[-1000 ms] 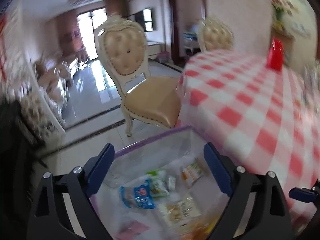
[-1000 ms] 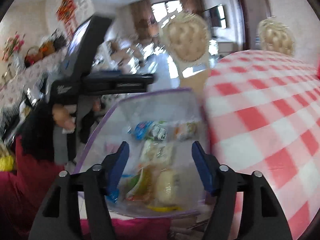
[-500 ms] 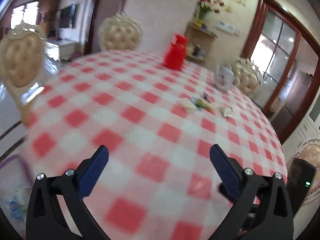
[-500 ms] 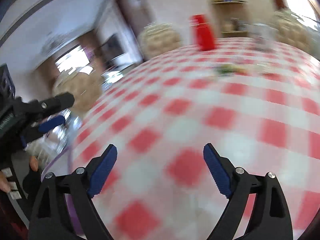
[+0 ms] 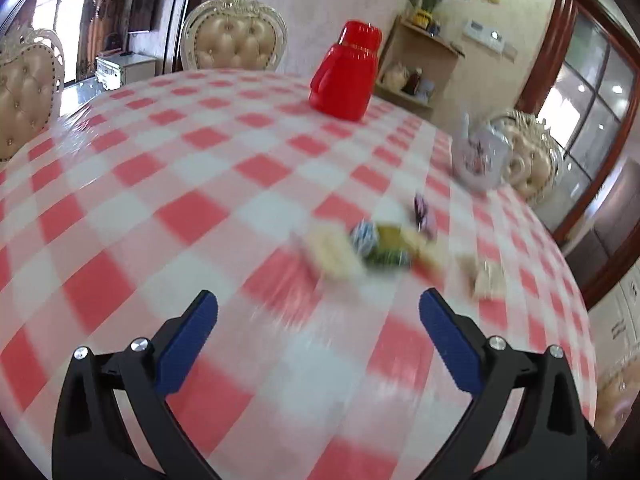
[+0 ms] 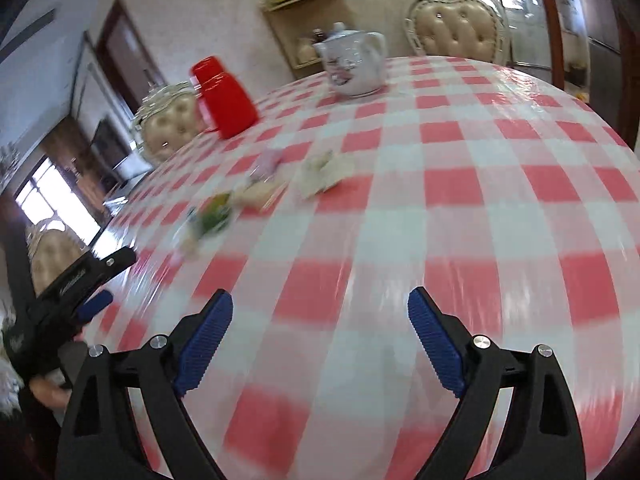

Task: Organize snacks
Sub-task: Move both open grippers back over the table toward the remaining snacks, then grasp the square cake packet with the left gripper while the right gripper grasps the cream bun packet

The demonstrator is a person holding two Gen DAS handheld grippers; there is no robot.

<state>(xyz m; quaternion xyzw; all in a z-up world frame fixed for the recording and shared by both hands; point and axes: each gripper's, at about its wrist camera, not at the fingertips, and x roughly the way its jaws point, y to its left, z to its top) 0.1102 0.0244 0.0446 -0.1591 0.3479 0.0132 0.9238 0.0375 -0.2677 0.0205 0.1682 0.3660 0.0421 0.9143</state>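
Hovering above the table [image 5: 168,184], the left gripper [image 5: 318,308] shows its jaws spread wide with nothing between them, a stance that suits an approach to loose packets rather than a carry. In the left wrist view the snacks [image 5: 372,246] lie scattered at about one o'clock from the fingertips, near but not touched. They look like small, soft wrappers, pale yellow, green and a blue-and-white one, though motion blur hides print and outline. A smooth red plastic jug [image 5: 345,76] stands upright toward twelve o'clock, well apart from the packets, and a white ceramic teapot [image 5: 478,160] with a floral print sits at two o'clock. The tablecloth is glossy red-and-white check, probably slick under a thin wrapper.

In the right wrist view the right gripper [image 6: 320,304] is likewise released, its ribbed blue pads [image 6: 206,340] parted and holding nothing. The same snacks lie at about eleven o'clock, strung in a loose line, the nearest a crumpled whitish wrapper [image 6: 326,172]. The left gripper's black body shows at nine o'clock, by the table's edge. Jug and teapot stand behind the snacks, beyond them a tufted cream chair [image 6: 460,32]. Judged from this, both grippers are free for a pick, and none is begun.
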